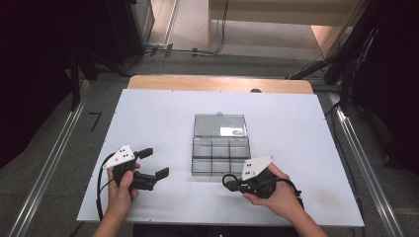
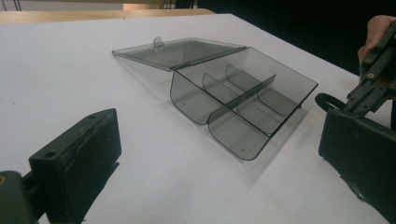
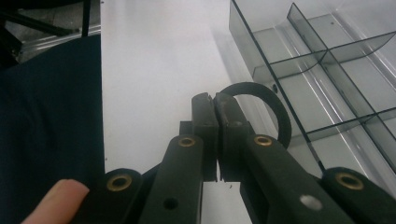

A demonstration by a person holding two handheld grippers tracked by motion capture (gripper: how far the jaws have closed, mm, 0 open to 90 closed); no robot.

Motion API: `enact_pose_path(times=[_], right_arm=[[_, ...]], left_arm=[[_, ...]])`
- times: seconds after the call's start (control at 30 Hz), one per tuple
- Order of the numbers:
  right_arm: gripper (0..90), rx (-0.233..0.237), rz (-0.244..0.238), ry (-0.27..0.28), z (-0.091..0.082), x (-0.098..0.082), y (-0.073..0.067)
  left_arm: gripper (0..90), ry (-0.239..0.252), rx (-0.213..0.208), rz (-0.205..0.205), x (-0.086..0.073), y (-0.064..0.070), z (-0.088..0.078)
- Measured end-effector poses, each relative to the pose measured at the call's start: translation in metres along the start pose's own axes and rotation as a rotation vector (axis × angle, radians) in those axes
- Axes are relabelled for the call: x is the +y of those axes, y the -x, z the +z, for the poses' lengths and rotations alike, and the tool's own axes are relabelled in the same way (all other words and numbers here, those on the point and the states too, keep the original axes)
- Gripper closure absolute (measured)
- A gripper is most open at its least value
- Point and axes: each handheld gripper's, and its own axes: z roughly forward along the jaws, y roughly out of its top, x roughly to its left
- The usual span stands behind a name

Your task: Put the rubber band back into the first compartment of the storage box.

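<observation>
A clear grey compartment box (image 1: 220, 156) sits mid-table, its lid (image 1: 220, 125) swung open toward the far side; dividers split it into several cells, all bare. My left gripper (image 1: 153, 163) rests to the box's left, jaws wide apart with nothing between them. In the left gripper view the box (image 2: 243, 100) lies ahead between those jaws (image 2: 217, 154). My right gripper (image 1: 233, 181) hovers at the box's near edge, shut on a black ring (image 1: 227, 178). Up close, the ring (image 3: 276, 106) curves out from the pinched jaws (image 3: 215, 105) beside the box's wall (image 3: 243, 42).
The white tabletop (image 1: 163, 113) spreads on all sides of the box. A wooden edge (image 1: 217, 83) runs along the far side. Metal rails (image 1: 49, 168) flank the table on the floor. Dark cloth (image 3: 46, 116) lies at the near table edge.
</observation>
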Motion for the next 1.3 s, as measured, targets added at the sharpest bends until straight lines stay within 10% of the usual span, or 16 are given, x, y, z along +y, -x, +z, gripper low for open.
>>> enact_pose_path(times=[1.3], right_arm=[[85.8,0.006,0.019,0.045,-0.005,0.023,0.010]], left_arm=[[0.0,0.011,-0.002,0.005,0.000,0.002,0.000]])
